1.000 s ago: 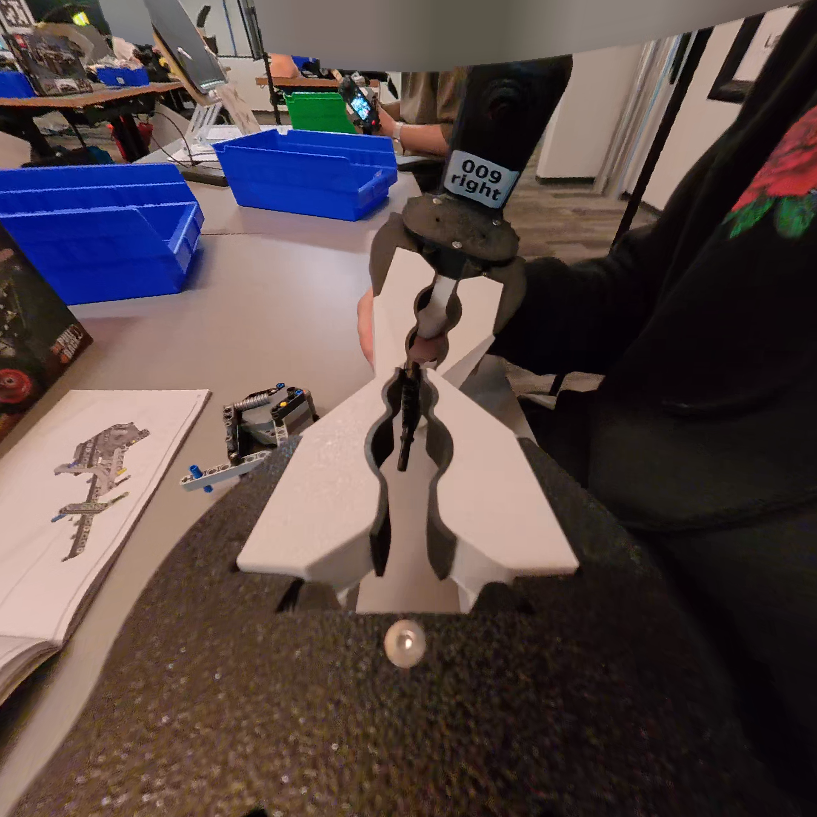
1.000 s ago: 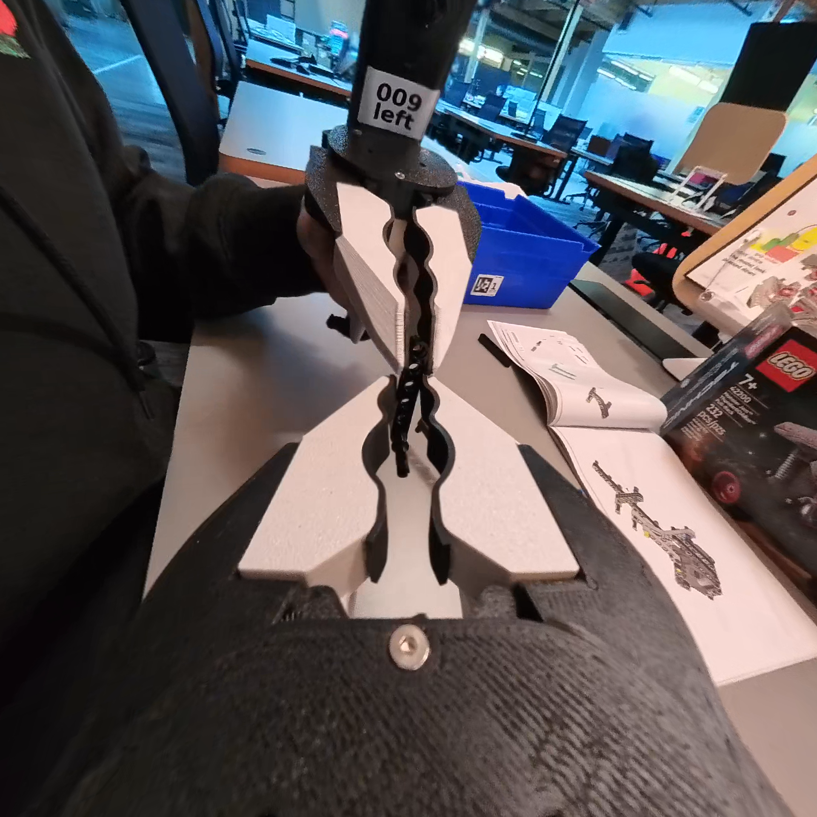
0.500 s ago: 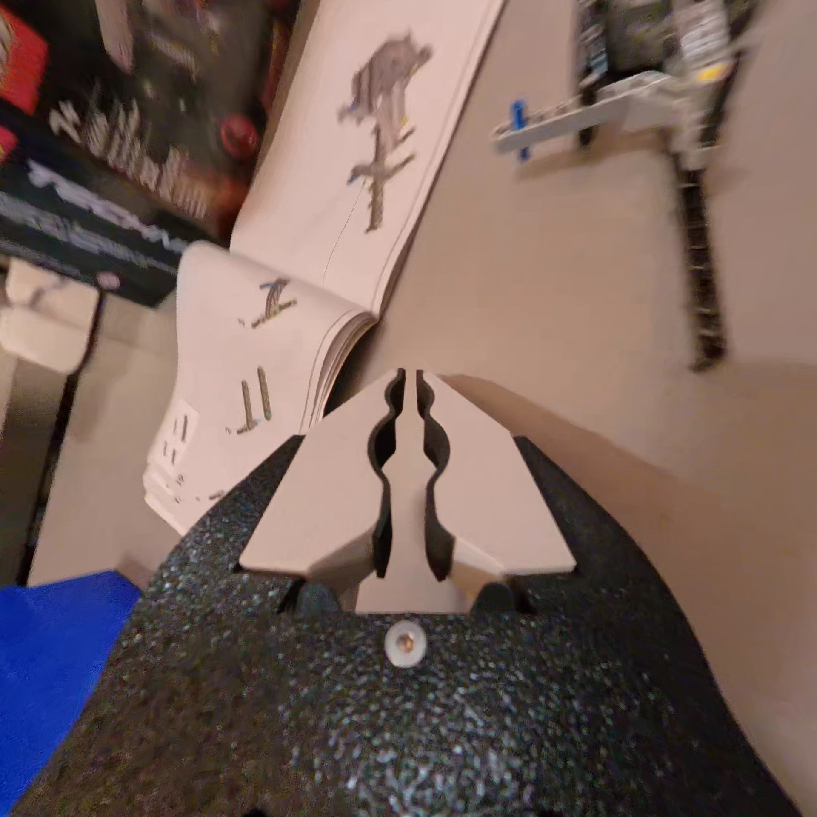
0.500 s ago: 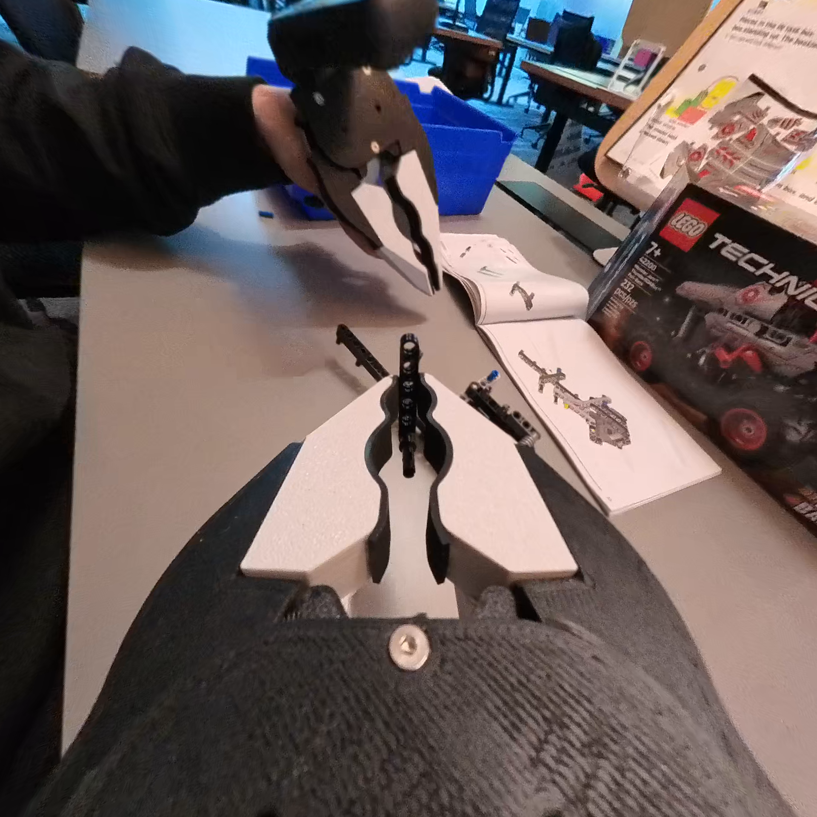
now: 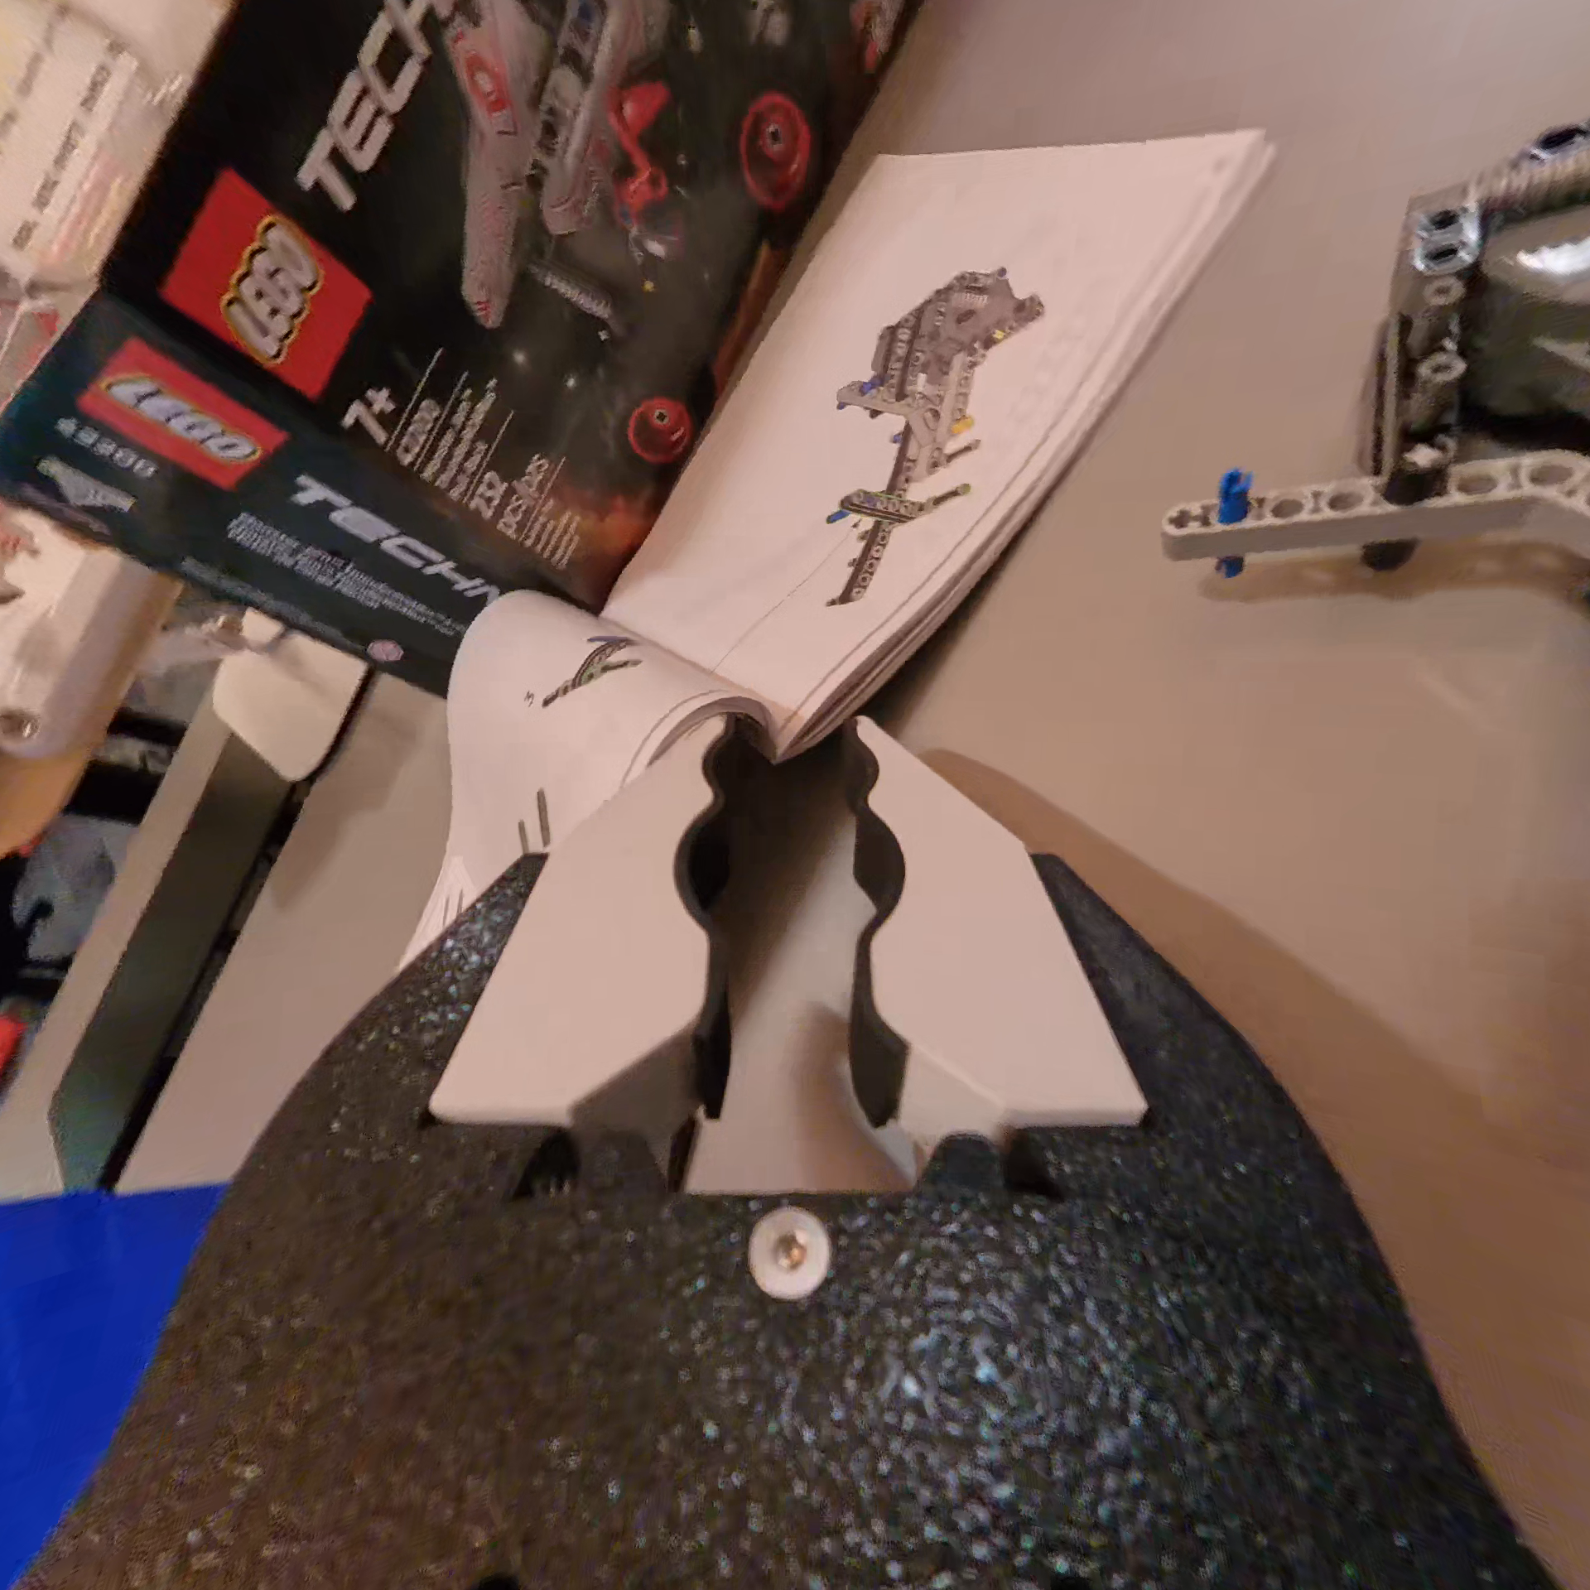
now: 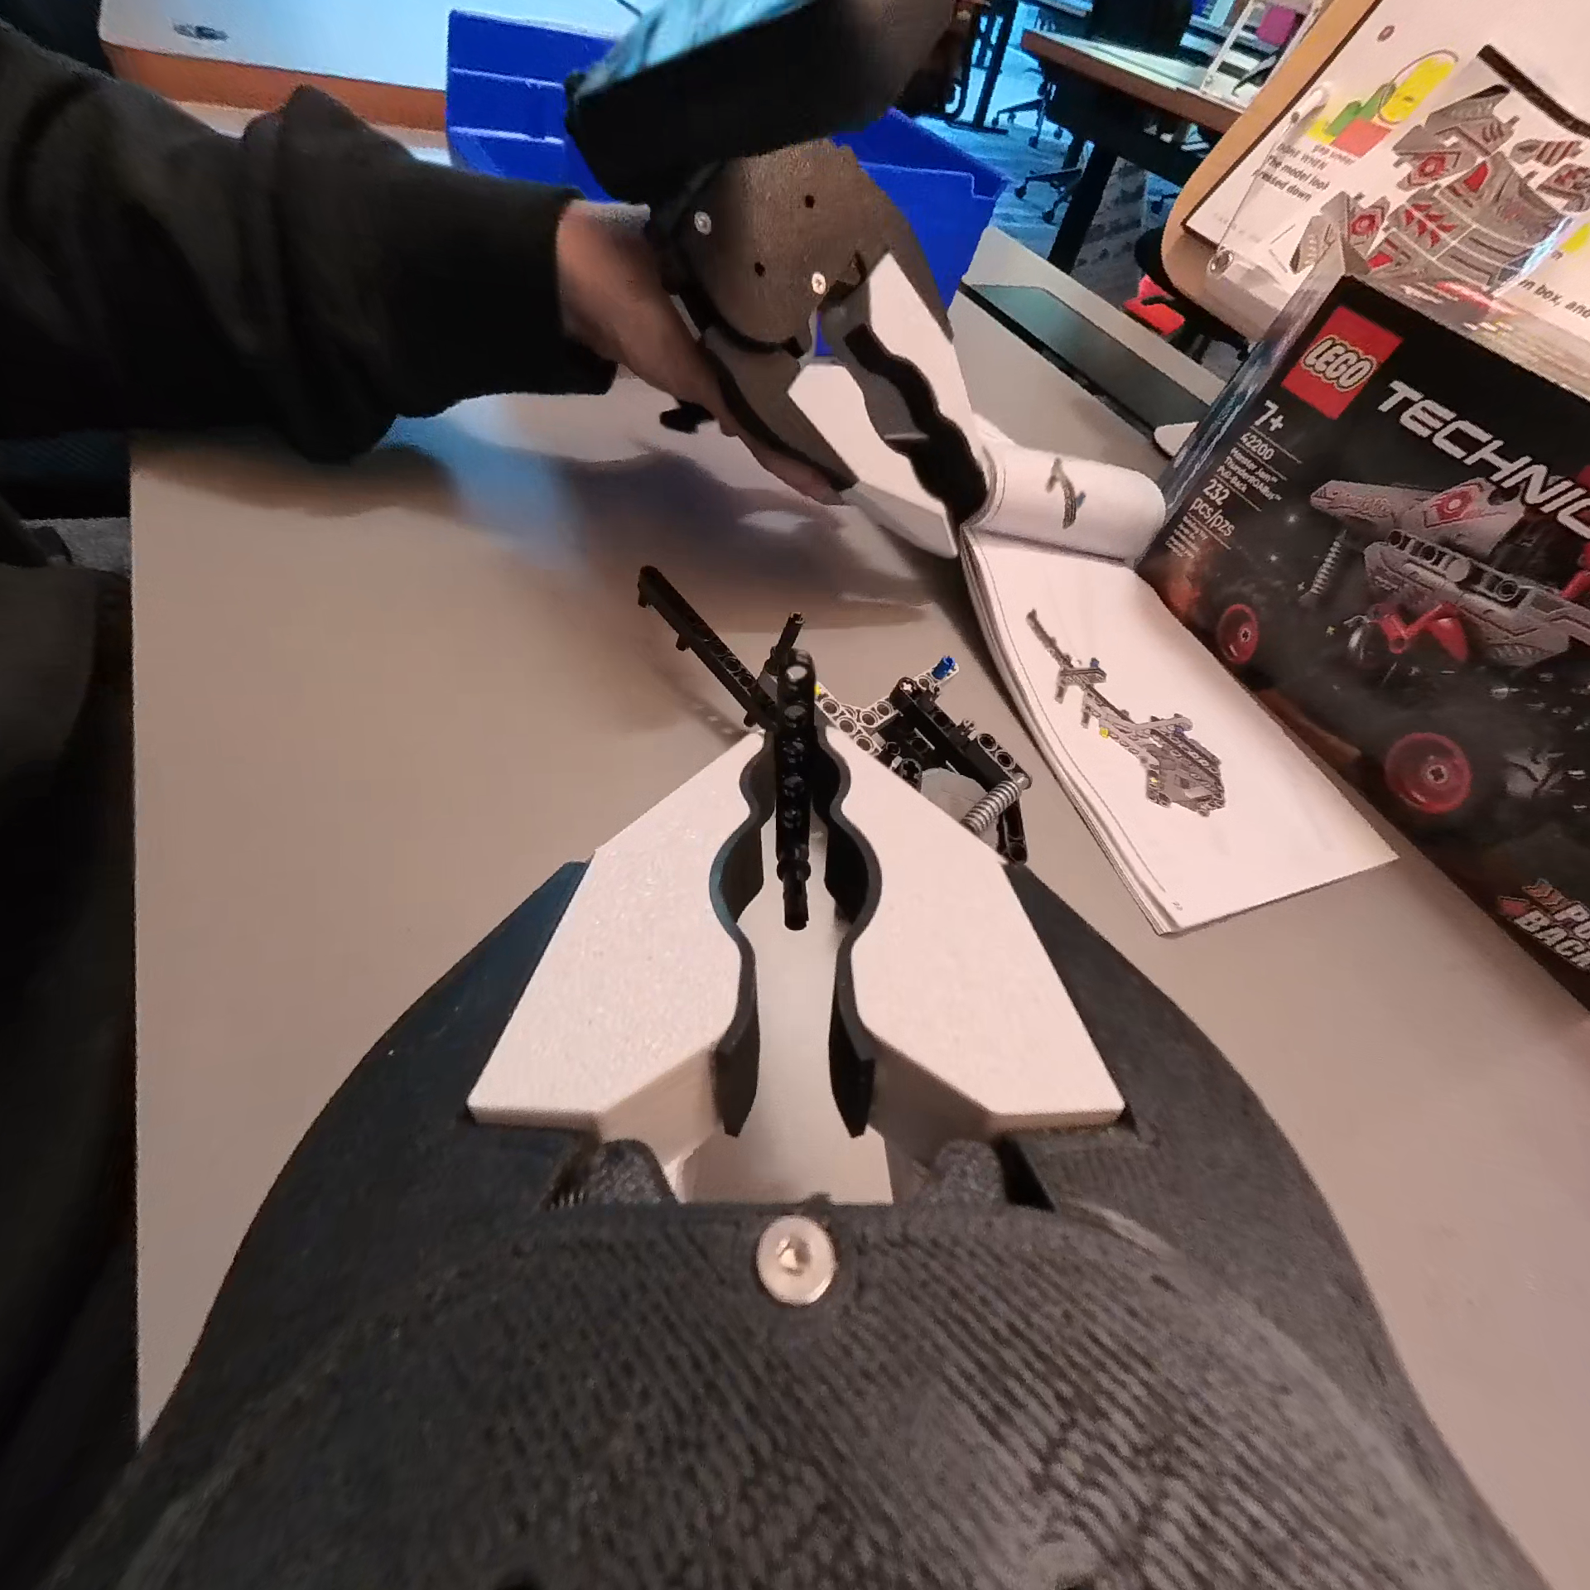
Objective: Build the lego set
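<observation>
Black lego beam [image 6: 793, 757] standing lengthwise along the right gripper [image 6: 796, 779], clamped between its fingers, tip pointing forward past them, partial lego assembly [image 6: 929, 740] lying on the table [image 6: 387, 774] beyond, left gripper [image 5: 790, 748] gaping apart at the instruction booklet [image 5: 903, 413] spine.

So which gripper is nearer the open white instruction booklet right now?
Left. The left gripper has its open fingertips at the open white instruction booklet, right by the spine. The right gripper is farther back, shut on a black studded beam.
</observation>
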